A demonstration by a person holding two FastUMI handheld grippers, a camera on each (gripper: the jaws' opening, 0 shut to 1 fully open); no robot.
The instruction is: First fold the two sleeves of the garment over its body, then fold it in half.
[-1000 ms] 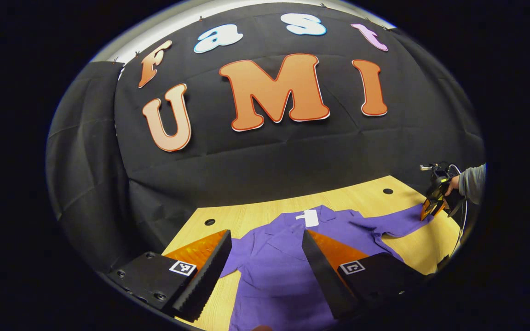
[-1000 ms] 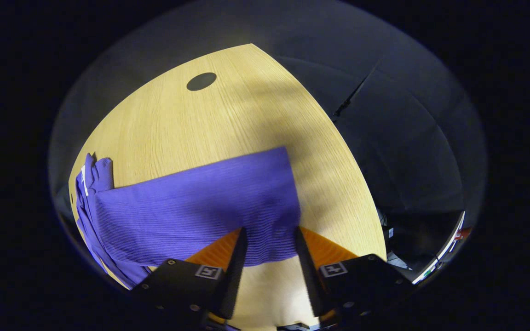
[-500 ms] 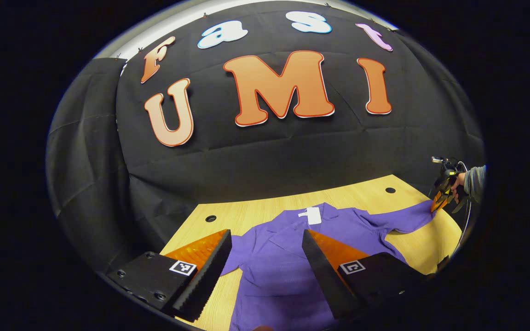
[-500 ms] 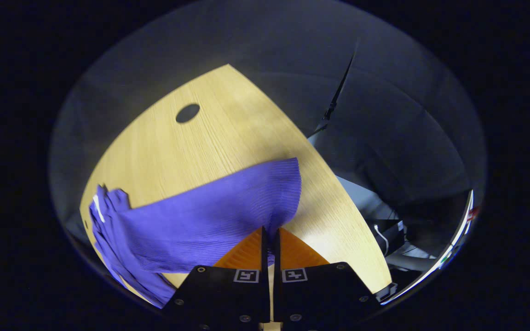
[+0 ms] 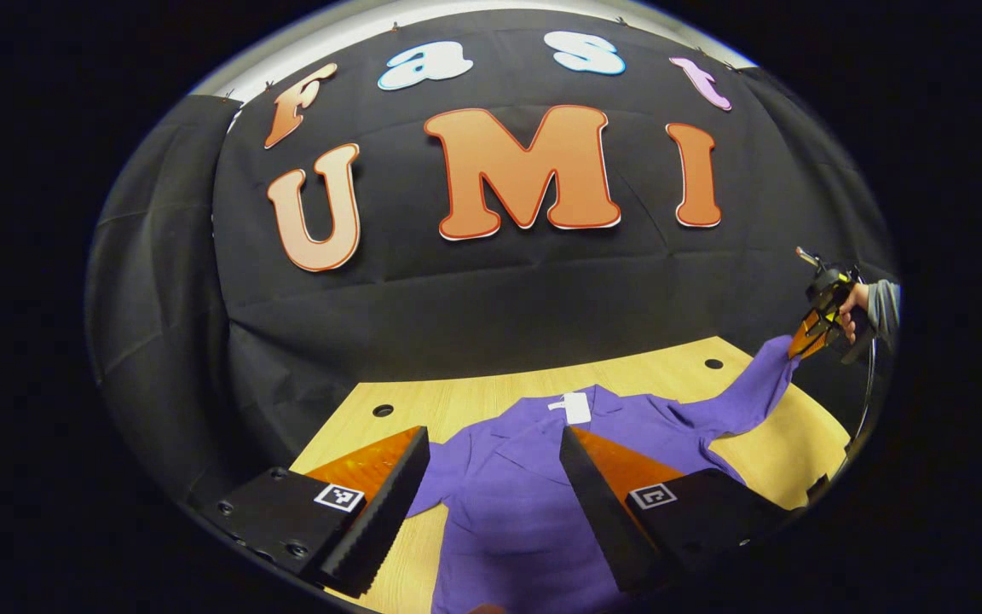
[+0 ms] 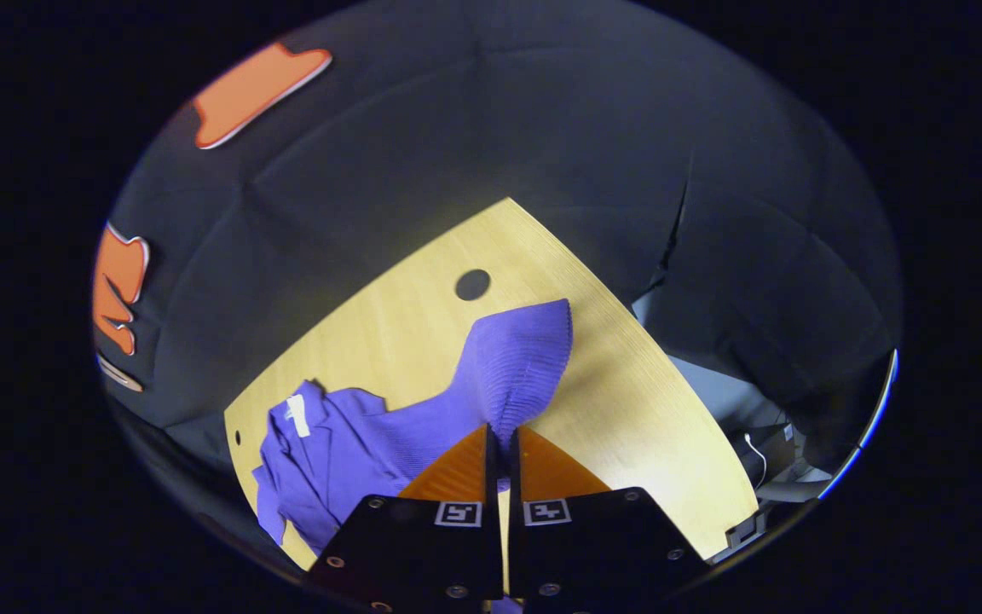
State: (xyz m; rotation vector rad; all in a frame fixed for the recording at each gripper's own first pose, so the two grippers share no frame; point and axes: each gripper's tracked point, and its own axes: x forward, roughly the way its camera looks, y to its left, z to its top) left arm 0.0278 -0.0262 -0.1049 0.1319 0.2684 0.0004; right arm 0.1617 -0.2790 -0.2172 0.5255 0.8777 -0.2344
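Note:
A purple garment (image 5: 525,477) lies spread on the wooden table (image 5: 474,401), collar and white tag (image 5: 574,407) toward the booth wall. My left gripper (image 5: 491,443) hovers open above its body, nothing between the fingers. Far right in the left gripper view, the right gripper (image 5: 800,345), held by a hand (image 5: 854,300), has the sleeve (image 5: 751,394) lifted off the table. In the right gripper view my right gripper (image 6: 499,437) is shut on the sleeve's (image 6: 512,371) edge, and the cuff stands up above the fingers. The garment's body (image 6: 320,452) lies lower left.
The table (image 6: 627,401) has round holes (image 5: 383,410) (image 5: 713,363) (image 6: 472,284) near its back corners. Its right edge drops off close to the raised sleeve, with cables and equipment (image 6: 768,456) below. Black cloth closes the booth behind and on both sides.
The right gripper closed on the sleeve's end about half a second ago and has since lifted it up off the table. The left gripper has stayed open over the body.

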